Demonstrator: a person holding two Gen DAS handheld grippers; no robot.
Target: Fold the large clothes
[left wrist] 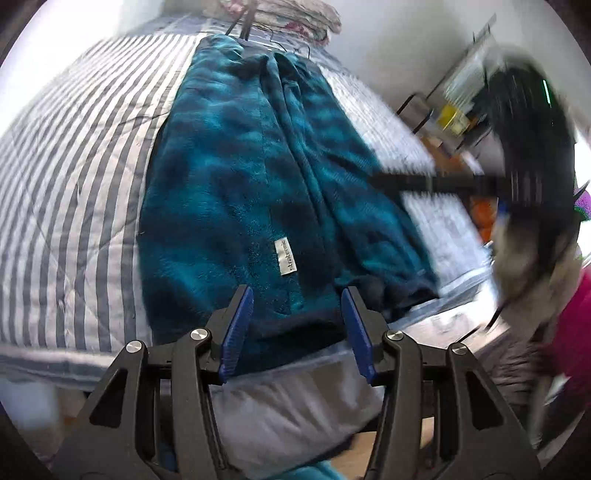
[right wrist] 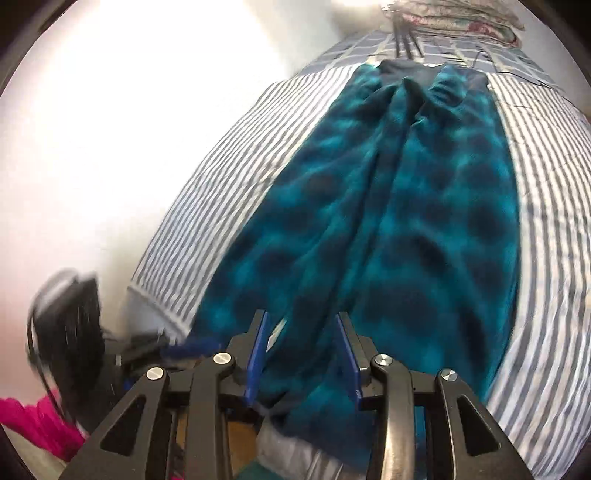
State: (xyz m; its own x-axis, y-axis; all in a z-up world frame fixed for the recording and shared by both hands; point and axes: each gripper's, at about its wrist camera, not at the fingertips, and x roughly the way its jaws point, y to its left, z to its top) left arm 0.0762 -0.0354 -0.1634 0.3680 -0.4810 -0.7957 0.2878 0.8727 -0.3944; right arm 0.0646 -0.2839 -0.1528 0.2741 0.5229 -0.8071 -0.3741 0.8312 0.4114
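A large teal and dark blue fleece garment (left wrist: 240, 177) lies lengthwise on a striped bed, with a small white label (left wrist: 286, 256) near its near end. It also shows in the right wrist view (right wrist: 406, 221), stretching away to the far end of the bed. My left gripper (left wrist: 297, 295) is open, its blue pads on either side of the garment's dark near hem without closing on it. My right gripper (right wrist: 301, 319) is open above the garment's near end, with cloth between and below its fingers. The right gripper appears blurred at the right of the left wrist view (left wrist: 532, 155).
The bed has a blue and white striped quilt (left wrist: 74, 177) (right wrist: 229, 184). Folded patterned bedding (left wrist: 288, 14) lies at the far end. A white pillow or sheet (left wrist: 295, 406) hangs at the near edge. Shelves with clutter (left wrist: 454, 107) stand on the right. Pink cloth (right wrist: 40, 417) sits low left.
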